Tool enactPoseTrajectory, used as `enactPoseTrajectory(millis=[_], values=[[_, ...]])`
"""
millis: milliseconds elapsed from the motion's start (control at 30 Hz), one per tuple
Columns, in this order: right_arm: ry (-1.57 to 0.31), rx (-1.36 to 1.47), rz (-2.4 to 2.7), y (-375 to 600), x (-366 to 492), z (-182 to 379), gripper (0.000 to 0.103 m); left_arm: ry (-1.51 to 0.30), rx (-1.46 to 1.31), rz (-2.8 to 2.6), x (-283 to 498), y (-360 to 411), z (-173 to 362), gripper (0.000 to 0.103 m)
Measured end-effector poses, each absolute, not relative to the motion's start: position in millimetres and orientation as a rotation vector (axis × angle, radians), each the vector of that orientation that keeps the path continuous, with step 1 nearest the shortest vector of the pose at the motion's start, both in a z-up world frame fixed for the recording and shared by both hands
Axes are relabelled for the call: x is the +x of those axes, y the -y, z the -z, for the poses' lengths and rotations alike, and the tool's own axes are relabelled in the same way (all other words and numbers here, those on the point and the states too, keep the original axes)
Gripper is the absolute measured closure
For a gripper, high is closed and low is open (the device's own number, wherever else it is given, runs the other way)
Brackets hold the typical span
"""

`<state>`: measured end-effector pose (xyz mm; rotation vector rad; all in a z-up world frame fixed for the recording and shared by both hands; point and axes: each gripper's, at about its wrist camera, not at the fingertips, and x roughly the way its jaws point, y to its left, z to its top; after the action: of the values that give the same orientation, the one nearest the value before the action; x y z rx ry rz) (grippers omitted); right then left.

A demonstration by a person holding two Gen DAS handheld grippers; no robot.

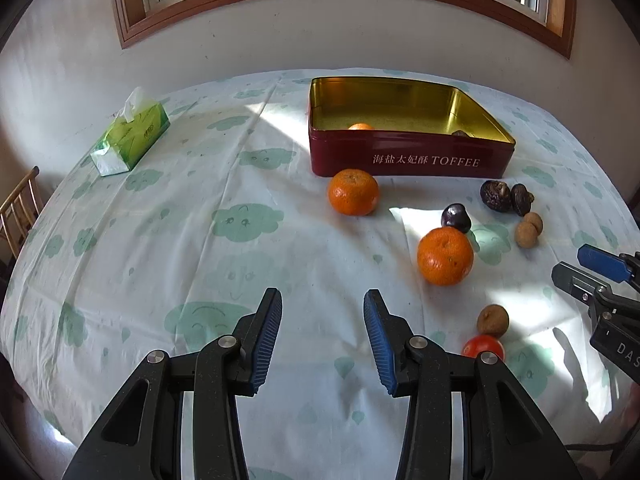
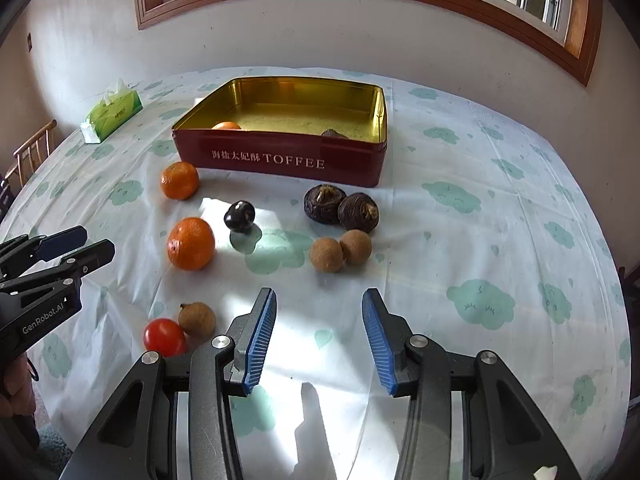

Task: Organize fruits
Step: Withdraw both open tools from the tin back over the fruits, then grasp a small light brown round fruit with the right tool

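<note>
From the left wrist view, the left gripper hangs over bare tablecloth, jaws parted and holding nothing. The nearest orange sits ahead to its right; another orange lies just before the red toffee tin.

From the right wrist view, the right gripper is likewise parted and empty. Two longans lie just ahead. The tin already holds some fruit, so sorting looks under way; next, each gripper needs to settle over one piece and close.
</note>
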<state>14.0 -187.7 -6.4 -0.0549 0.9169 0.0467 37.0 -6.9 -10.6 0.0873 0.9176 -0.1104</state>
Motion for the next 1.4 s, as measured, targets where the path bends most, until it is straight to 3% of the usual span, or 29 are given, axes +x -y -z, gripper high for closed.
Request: enactPoseTrajectory(millis=[1133, 1300, 1400], values=[[-0.994, -0.117, -0.210, 133, 3, 40, 0.059, -0.951, 0.042, 0.055, 6, -38, 27, 0.059], [-0.981, -0.123, -0.220, 127, 10, 40, 0.062, -0.951, 0.037, 0.053, 6, -40, 28, 0.059], [-0.975, -0.128, -0.228, 122, 13, 39, 0.071, -0.950, 0.037, 0.053, 7, -41, 28, 0.059]])
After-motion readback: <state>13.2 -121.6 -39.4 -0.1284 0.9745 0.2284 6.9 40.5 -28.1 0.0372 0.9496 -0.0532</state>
